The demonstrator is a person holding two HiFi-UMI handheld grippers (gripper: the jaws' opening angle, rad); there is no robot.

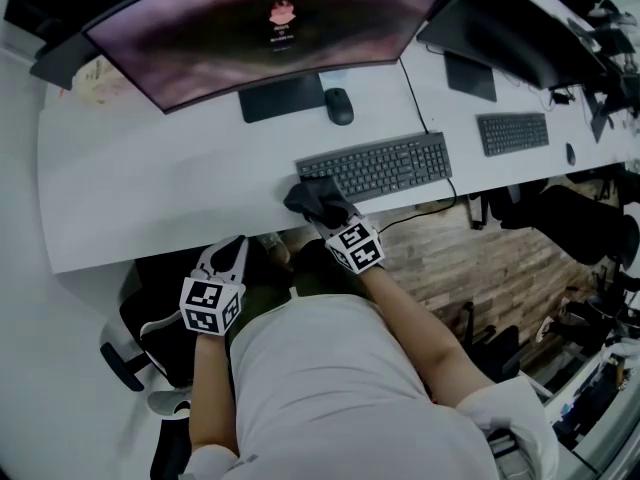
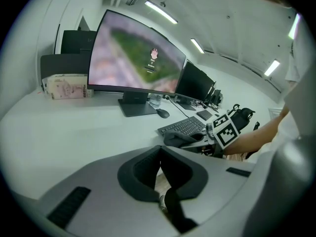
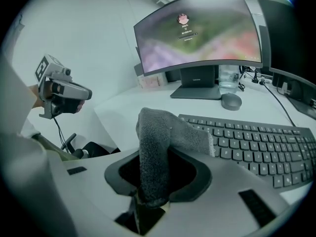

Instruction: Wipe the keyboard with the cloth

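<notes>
Holds the left gripper (image 1: 236, 247) low, just off the front edge of the desk (image 1: 150, 188), jaws closed together with nothing between them. Grips a grey cloth (image 1: 314, 198) in the right gripper (image 1: 332, 220), jaws clenched on its lower end, with the rest folded up and over toward the keys. Presses the cloth at the near left corner of the keyboard (image 1: 385, 165), right at the desk's front edge and partly hanging past it. Leaves the keyboard's whole length to the right uncovered, its near side running close along the desk's rim. Offers a wide bare stretch of desk to the left of the keyboard. Shows, farther back, a mouse (image 1: 339, 105) just beside the stand of a curved monitor (image 1: 270, 28), apart from the keyboard. Shows, off to the right, a second keyboard (image 1: 512, 132) and a second monitor (image 1: 520, 33) on the adjoining desk.
</notes>
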